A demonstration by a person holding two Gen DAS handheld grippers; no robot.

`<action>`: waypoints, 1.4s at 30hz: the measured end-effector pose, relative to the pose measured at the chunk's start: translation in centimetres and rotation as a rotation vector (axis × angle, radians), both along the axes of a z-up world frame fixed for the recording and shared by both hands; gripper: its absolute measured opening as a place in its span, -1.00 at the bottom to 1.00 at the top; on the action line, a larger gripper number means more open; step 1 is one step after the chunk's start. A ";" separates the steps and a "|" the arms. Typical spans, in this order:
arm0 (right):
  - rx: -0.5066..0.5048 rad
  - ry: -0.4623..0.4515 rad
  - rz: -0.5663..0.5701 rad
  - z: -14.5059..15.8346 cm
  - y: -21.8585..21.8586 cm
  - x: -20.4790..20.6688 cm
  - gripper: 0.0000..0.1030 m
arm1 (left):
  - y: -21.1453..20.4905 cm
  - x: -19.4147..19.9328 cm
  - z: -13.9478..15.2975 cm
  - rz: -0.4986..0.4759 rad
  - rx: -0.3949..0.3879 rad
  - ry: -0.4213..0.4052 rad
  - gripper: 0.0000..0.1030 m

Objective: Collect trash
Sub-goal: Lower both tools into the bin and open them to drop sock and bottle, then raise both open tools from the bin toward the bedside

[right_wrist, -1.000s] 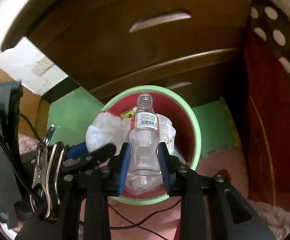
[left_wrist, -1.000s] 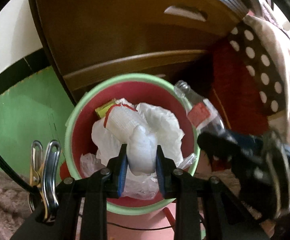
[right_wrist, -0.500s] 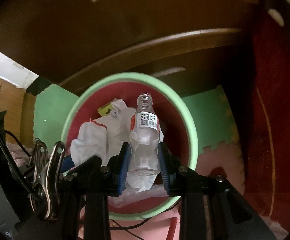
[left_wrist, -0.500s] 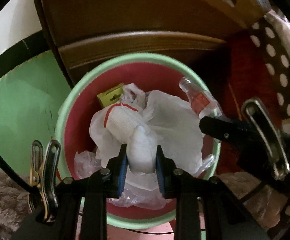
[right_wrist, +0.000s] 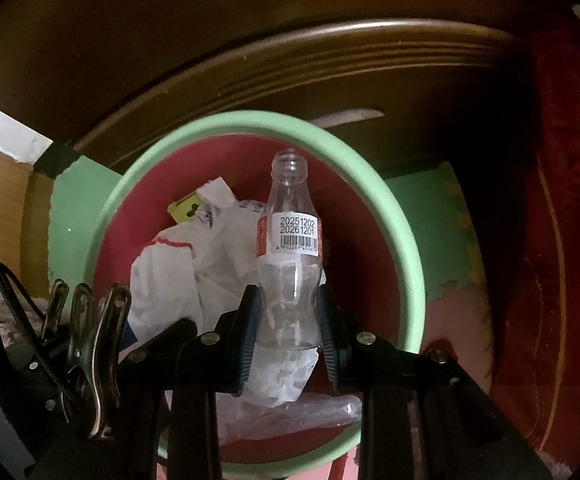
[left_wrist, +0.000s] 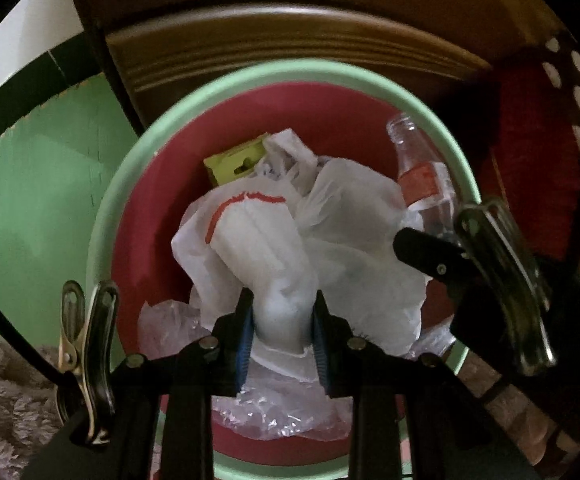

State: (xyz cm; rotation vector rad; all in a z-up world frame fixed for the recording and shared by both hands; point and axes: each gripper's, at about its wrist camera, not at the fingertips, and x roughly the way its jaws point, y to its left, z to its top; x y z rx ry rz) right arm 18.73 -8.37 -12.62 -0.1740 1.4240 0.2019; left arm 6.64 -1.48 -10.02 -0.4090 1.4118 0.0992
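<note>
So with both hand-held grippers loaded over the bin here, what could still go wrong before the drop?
1. The bin is already piled with white bags; the clear bottle in the right hand-held gripper could roll off the heap, perhaps over the rim.
2. The left hand-held gripper pinches a white glove lying against the bags; soft cloth may cling to a pad on release.
3. The two grippers crowd one opening and might bump.
</note>
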 end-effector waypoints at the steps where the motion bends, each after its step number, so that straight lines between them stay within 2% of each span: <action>1: -0.002 0.002 0.001 -0.2 0.0 0.0 -0.43 | 0.0 0.1 -0.2 0.002 -0.001 0.005 -0.48; 8: -0.012 0.028 -0.009 -1.6 -0.3 0.3 -0.43 | -0.6 0.7 -0.8 0.004 0.016 0.016 -0.47; 22: -0.009 0.028 -0.028 -1.7 -0.6 0.5 -0.41 | -0.6 0.6 -1.8 0.035 0.002 0.031 -0.23; 33: -0.013 -0.023 -0.024 0.4 -0.8 -0.2 -0.28 | 0.5 -0.1 -0.1 0.051 -0.021 0.000 0.04; 38: 0.014 -0.040 -0.036 1.9 -1.3 -0.9 -0.27 | -0.3 -0.7 1.9 0.016 -0.013 -0.039 0.06; 42: 0.078 -0.041 -0.081 3.5 -2.2 -1.5 -0.27 | -1.0 -1.6 3.8 -0.021 -0.002 -0.064 0.06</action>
